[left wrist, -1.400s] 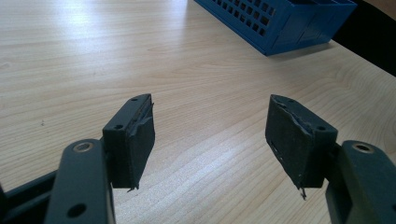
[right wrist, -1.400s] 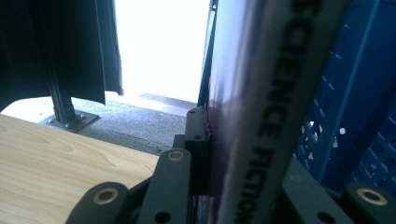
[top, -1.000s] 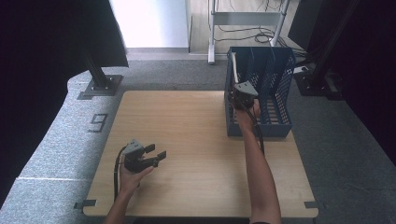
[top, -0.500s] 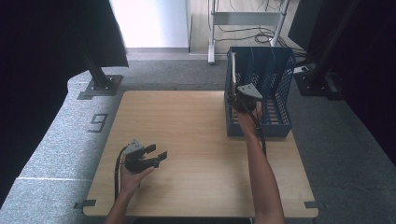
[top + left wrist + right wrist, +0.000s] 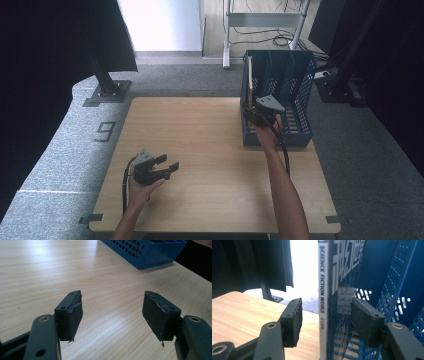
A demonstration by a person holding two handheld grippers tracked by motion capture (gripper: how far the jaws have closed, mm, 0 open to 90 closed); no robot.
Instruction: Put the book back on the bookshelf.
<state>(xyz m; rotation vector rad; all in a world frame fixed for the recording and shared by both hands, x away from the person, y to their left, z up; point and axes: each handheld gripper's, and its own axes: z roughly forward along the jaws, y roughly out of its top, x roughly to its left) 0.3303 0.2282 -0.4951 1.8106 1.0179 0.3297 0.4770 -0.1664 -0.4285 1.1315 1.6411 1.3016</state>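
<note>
Light wood table (image 5: pixel 210 150) sits on speckled grey carpet (image 5: pixel 65 150), with dark curtains around. The magazine (image 5: pixel 332 302) stands upright in the blue rack (image 5: pixel 295 95) at the table's far right. The right gripper (image 5: pixel 325 320) has just been opening, jaws either side of the magazine and clear of it. The left gripper (image 5: pixel 112 315) rests spread apart, holding nothing.

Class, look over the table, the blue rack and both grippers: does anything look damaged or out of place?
Yes: the left gripper's pads are frayed at their edges. The magazine stands upright in the blue rack.
</note>
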